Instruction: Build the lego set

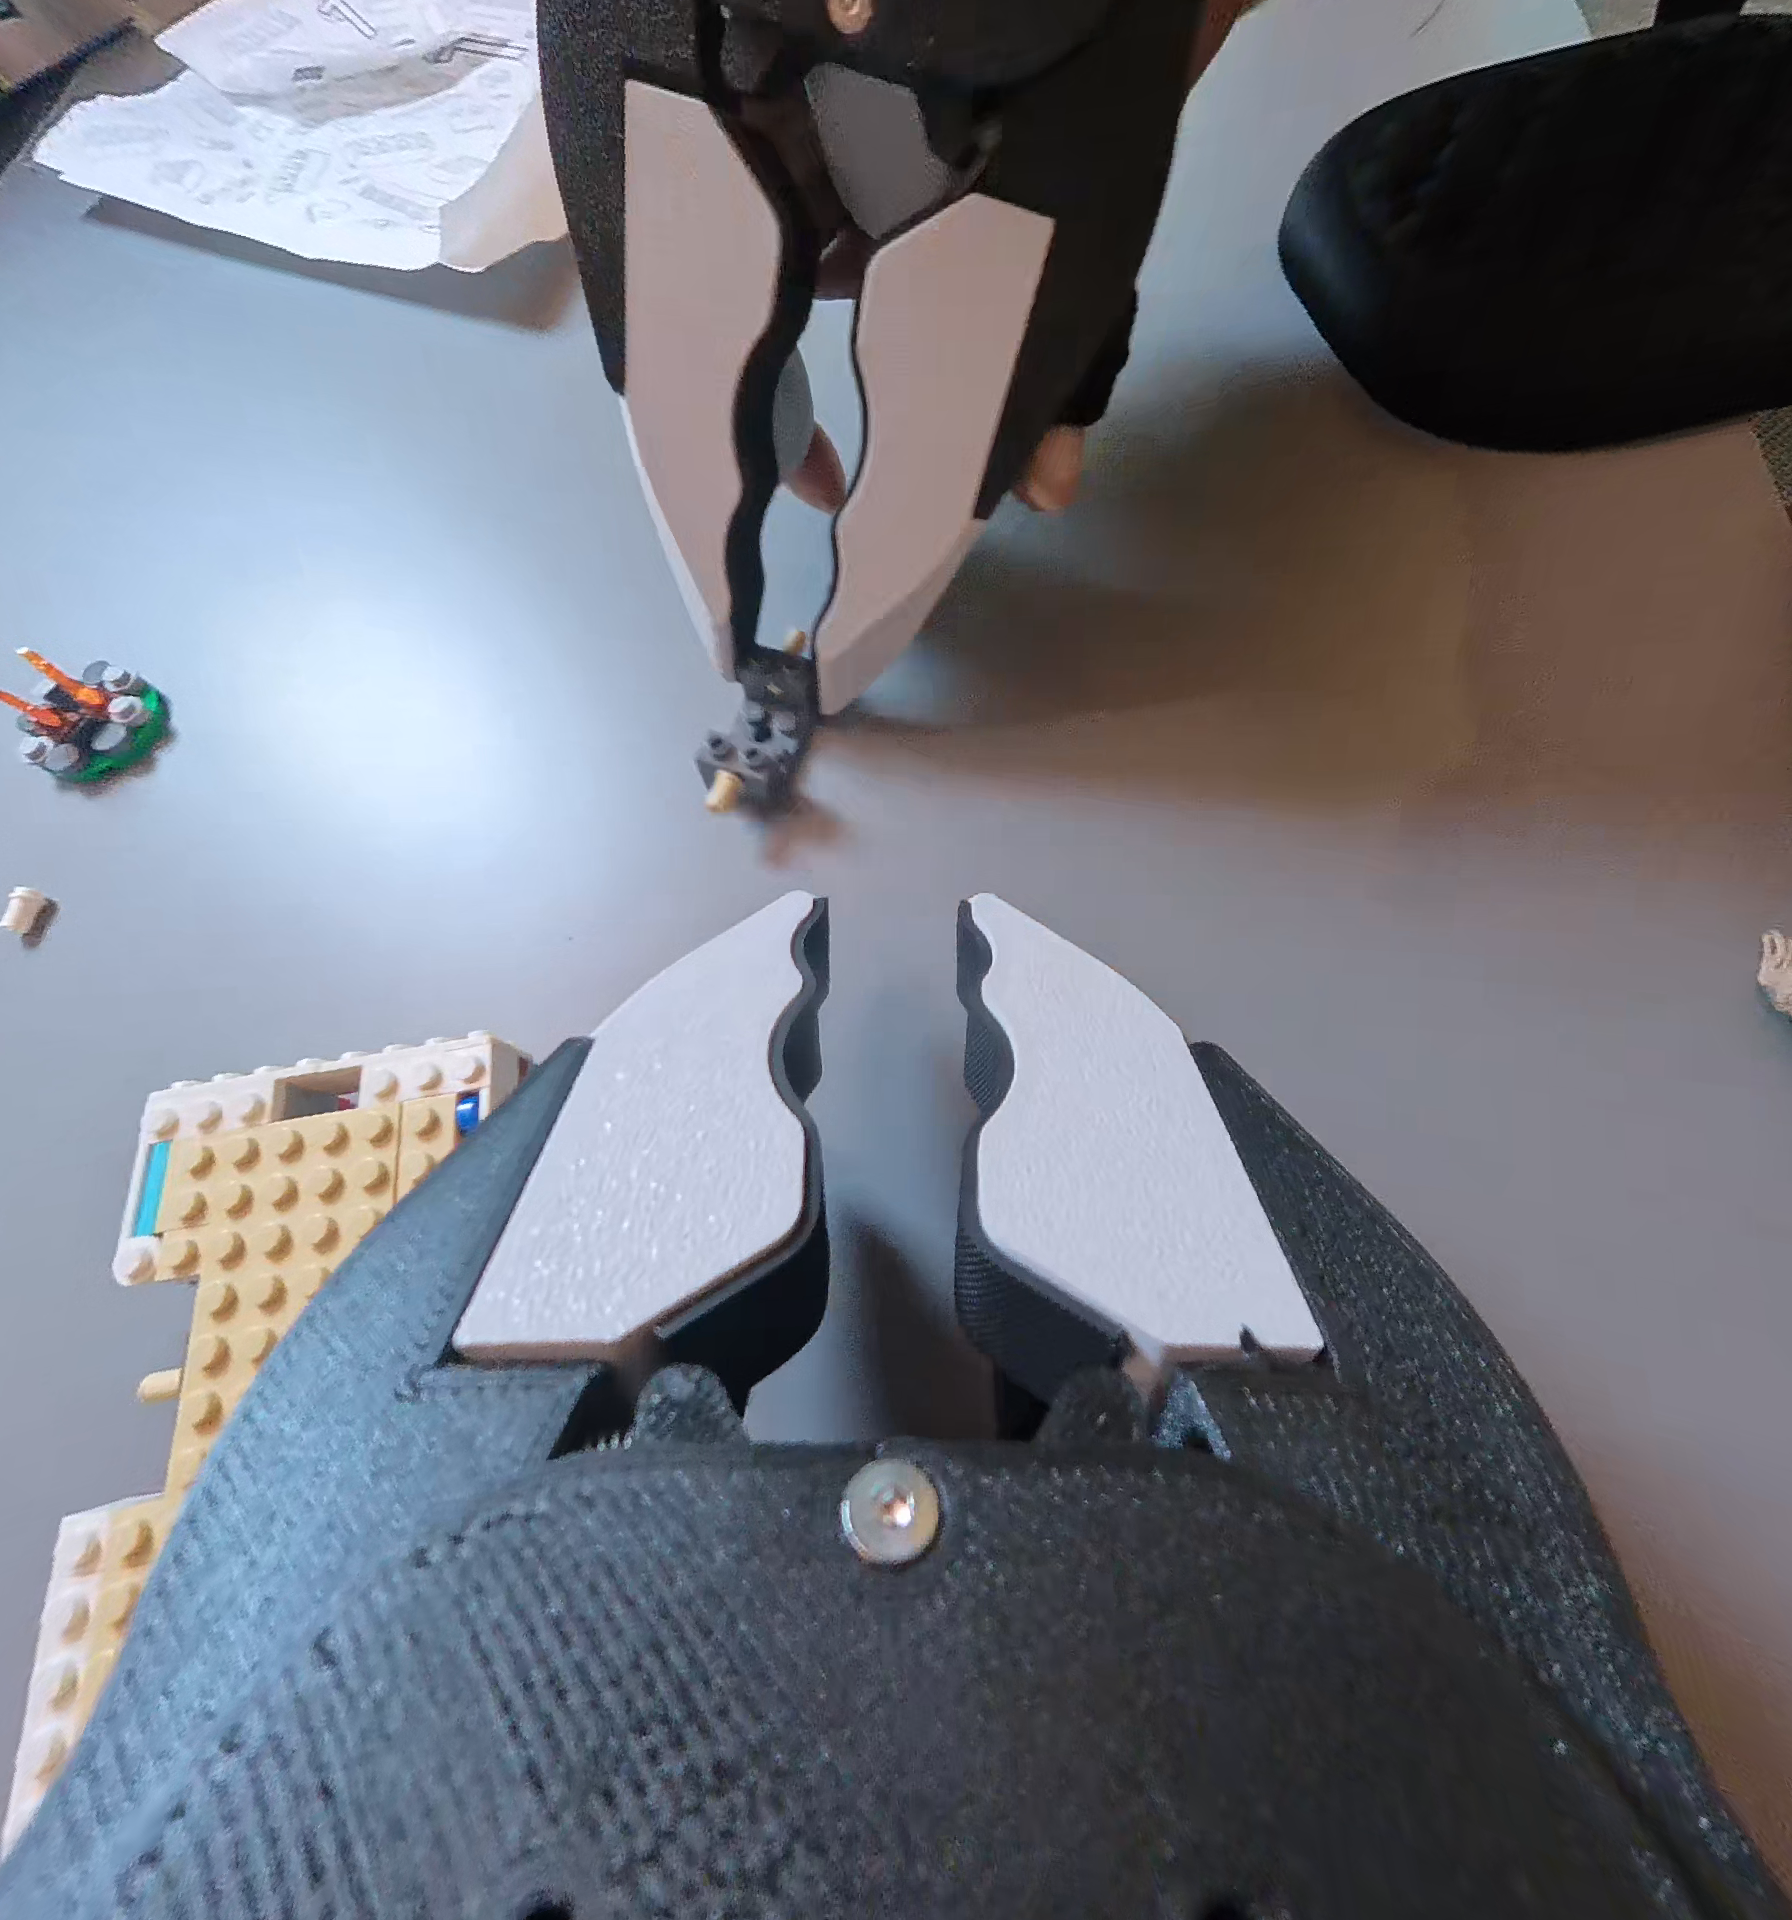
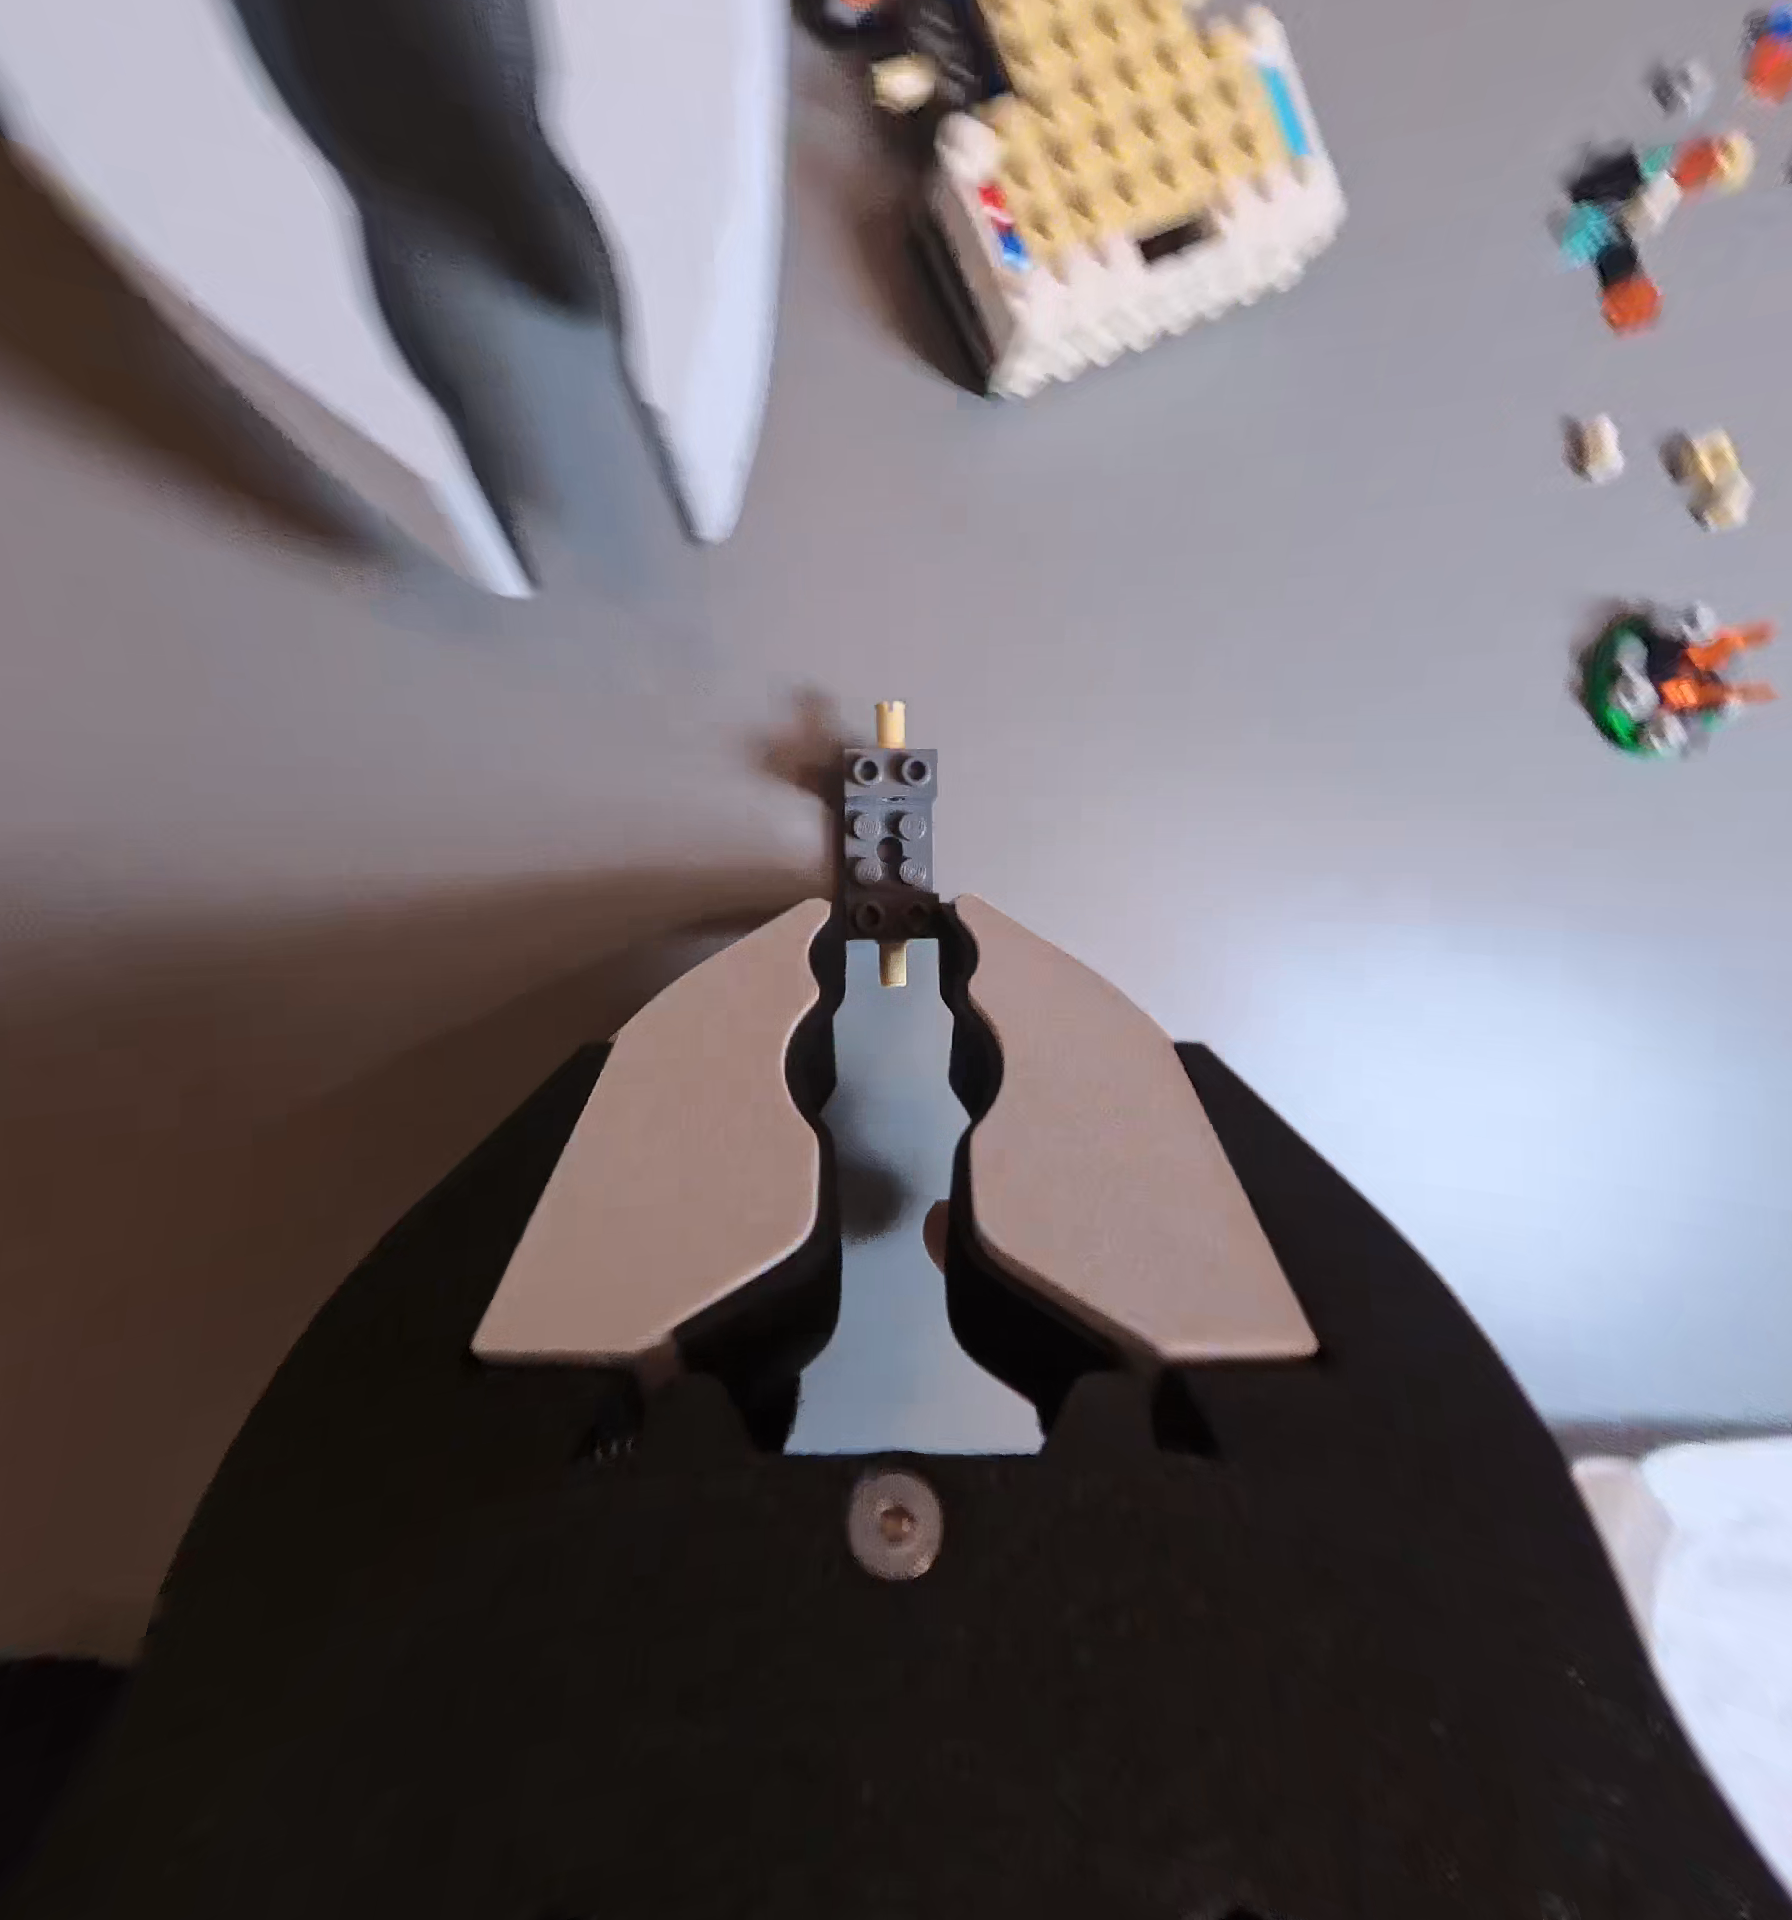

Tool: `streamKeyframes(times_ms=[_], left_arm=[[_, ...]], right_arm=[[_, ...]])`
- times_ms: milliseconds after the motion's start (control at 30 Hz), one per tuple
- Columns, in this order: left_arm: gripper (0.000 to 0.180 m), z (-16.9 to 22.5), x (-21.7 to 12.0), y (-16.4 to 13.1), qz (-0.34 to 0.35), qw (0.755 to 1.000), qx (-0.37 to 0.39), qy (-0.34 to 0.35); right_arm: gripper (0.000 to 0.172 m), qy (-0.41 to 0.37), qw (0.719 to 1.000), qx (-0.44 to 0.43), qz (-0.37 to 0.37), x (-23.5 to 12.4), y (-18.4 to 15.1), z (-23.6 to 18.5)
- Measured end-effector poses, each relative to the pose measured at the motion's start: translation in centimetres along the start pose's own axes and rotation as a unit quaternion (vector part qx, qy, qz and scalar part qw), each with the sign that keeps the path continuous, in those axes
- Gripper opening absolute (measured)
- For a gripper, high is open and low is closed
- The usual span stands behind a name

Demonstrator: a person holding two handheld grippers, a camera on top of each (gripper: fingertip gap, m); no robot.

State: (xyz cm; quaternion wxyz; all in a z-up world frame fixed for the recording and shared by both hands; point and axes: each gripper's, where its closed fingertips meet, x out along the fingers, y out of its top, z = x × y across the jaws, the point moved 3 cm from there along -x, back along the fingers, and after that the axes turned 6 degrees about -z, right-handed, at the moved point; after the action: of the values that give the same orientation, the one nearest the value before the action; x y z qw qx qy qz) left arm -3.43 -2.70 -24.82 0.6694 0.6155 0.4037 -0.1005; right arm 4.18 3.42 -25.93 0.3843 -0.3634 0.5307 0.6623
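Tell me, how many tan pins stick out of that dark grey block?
2. One tan pin pokes from the dark grey block at its far end; the other sits between the right gripper fingers.

Brick assembly (image 2: 890, 831) on table (image 2: 1287, 831) between right gripper (image 2: 892, 914) fingers, left gripper (image 1: 892, 914) opposite, apart.

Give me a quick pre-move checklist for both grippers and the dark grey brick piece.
1. Right gripper closed on the dark grey brick piece: ok, tips clamp its near end.
2. Tan pins in both ends of the piece: ok.
3. Left gripper free: ok, jaws apart, nothing between.
4. Gap between left gripper and piece: ok, apart.
5. Tan and white brick building away from the piece: ok.
6. Piece lifted off the table: cannot tell.
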Motion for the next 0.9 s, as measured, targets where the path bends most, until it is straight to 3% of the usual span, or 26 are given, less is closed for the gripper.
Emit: streamKeyframes(times_ms=[67,167,367,500,900], left_arm=[[0.023,-0.3,-0.2,0.0,0.002,1.0,-0.004,0.007],[0.022,-0.6,-0.7,0.1,0.008,1.0,-0.005,0.019],[0.022,-1.8,-2.3,0.1,0.024,0.999,-0.021,0.044],[0.022,-2.1,-2.9,-0.2,0.025,0.998,-0.027,0.055],[0.024,-4.0,-6.5,-2.2,0.047,0.991,-0.062,0.112]], right_arm=[[0.018,0.006,0.997,0.073,-0.006,0.1,-0.4,0.7],[0.031,0.104,0.989,0.104,0.015,-0.6,0.1,-1.7],[0.036,0.061,0.995,0.078,0.014,-1.1,-0.7,-1.7],[0.039,0.075,0.993,0.092,0.019,-0.6,-0.4,-1.6],[0.04,0.104,0.994,0.005,0.018,1.2,4.0,-1.3]])
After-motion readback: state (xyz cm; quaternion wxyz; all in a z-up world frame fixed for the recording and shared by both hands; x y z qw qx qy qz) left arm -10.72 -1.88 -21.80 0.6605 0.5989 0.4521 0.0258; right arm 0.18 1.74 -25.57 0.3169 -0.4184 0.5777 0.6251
